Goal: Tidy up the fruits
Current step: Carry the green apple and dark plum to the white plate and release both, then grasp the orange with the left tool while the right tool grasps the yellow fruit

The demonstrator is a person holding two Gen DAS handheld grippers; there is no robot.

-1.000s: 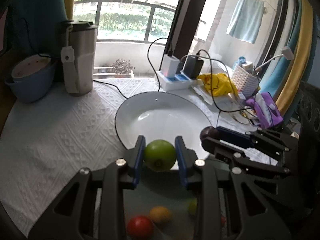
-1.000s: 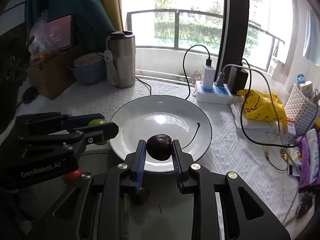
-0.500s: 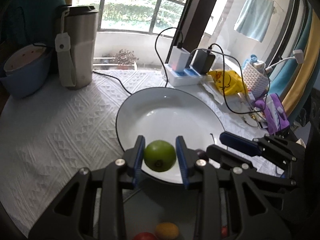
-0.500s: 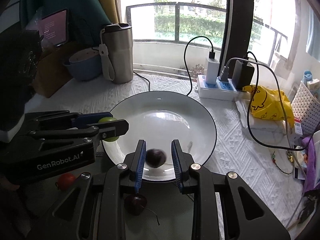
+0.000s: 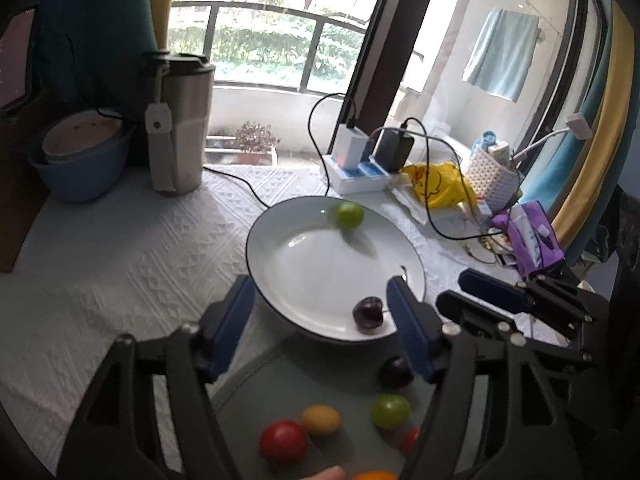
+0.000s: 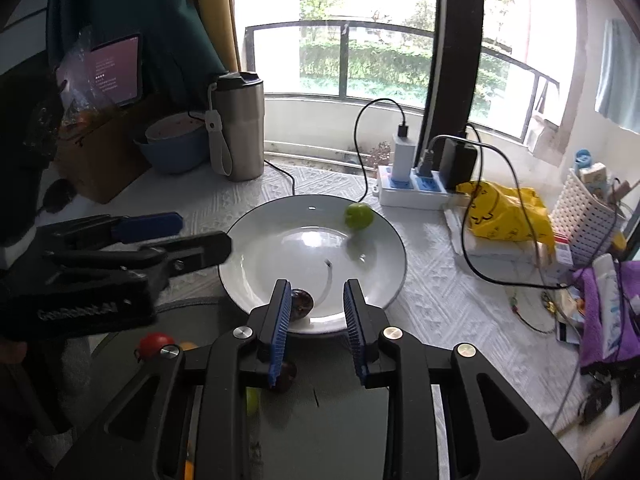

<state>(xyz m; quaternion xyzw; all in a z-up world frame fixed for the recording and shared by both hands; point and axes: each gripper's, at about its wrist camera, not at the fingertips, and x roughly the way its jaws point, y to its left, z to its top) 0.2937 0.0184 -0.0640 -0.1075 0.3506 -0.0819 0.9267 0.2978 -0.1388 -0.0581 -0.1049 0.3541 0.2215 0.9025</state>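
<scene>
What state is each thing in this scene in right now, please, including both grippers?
Left gripper: open, empty.
Right gripper: open, empty.
Green fruit: loose on the plate's far side, blurred.
Dark cherry: lying at the plate's near edge.
White plate: flat on the cloth, holding two fruits.
Steel tumbler: upright, lid on.
Power strip: chargers plugged in.

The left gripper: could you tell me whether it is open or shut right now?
Open. The left gripper has its blue pads spread wide with nothing between them; the green fruit lies on the white plate.

Plate (image 5: 280, 240): one; fruits: eight (mixed colours).
</scene>
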